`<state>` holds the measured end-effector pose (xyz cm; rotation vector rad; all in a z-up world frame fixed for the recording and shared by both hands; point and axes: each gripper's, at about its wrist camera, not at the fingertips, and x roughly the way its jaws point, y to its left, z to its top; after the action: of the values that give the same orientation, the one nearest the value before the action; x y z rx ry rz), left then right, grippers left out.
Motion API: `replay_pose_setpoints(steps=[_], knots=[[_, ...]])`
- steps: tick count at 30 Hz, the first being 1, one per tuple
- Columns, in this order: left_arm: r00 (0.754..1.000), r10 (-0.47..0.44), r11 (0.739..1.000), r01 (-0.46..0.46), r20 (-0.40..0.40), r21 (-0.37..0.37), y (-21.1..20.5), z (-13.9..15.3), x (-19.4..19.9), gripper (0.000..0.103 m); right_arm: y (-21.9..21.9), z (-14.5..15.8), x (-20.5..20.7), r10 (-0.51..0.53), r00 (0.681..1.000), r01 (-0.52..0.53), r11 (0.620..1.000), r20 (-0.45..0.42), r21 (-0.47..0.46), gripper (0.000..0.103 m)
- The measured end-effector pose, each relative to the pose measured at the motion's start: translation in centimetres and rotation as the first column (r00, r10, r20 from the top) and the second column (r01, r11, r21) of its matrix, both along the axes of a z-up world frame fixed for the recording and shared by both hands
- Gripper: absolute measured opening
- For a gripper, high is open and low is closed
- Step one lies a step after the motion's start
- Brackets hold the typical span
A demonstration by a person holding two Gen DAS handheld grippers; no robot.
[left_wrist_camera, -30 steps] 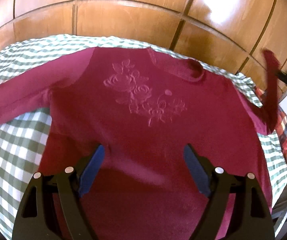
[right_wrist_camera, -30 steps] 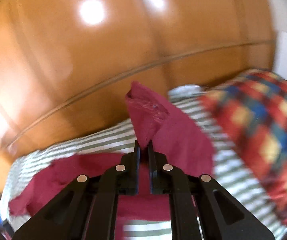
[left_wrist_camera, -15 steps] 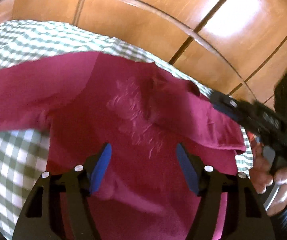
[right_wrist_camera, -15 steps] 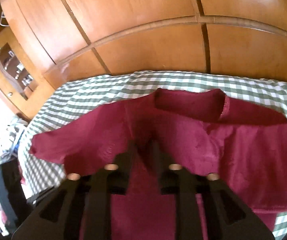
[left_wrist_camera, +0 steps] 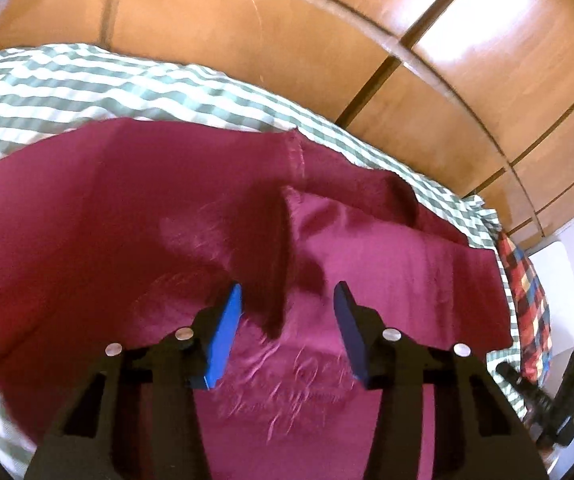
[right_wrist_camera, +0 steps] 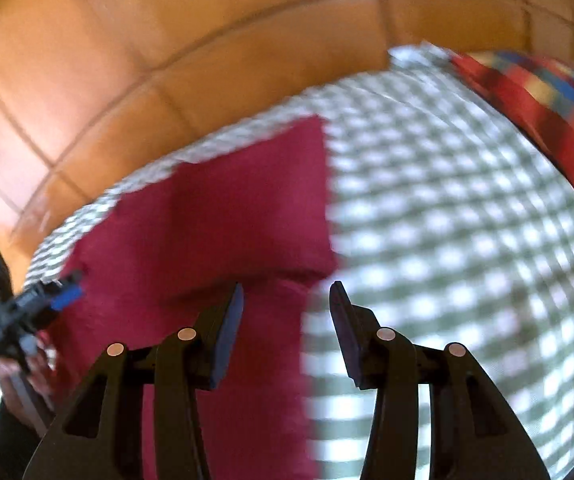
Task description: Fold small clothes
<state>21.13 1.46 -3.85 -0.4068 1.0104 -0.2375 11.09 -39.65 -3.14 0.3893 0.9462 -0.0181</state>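
Maroon shirt is lying spread on the green-checked bed sheet, one sleeve folded across its chest. Left tool is hovering over that fold, jaws just closing yet parted, nothing pinched. Right tool is hanging at the shirt's edge, jaws just opening, empty. Wooden wardrobe panels are standing behind.

I'm seeing a maroon top on the green-and-white checked sheet, a red, blue and yellow plaid pillow at its corner.
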Motion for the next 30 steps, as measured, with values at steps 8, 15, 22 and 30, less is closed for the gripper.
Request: replay_pose_setpoints(steps=[8,15,22,30], knots=[[0.989,0.03,0.998,-0.021,0.148,-0.061,1.6,6.7,-0.5,0.006,0.0,-2.8,2.5,-0.083,0.996,0.083,0.996,-0.026,-0.021,0.044],[0.989,0.09,0.994,-0.096,0.118,0.043,5.8,5.7,-1.6,0.006,1.6,-2.0,3.4,-0.02,1.0,0.021,0.998,0.004,-0.052,0.044],[0.995,0.086,0.991,-0.09,0.05,0.096,5.6,2.1,-1.5,0.006,3.0,-0.4,1.0,0.116,0.993,-0.118,0.987,-0.023,-0.111,0.044],[0.99,0.089,0.993,-0.097,0.109,0.072,5.2,3.2,-2.1,0.006,6.8,3.5,4.6,0.198,0.975,-0.181,0.971,0.099,-0.157,0.044]])
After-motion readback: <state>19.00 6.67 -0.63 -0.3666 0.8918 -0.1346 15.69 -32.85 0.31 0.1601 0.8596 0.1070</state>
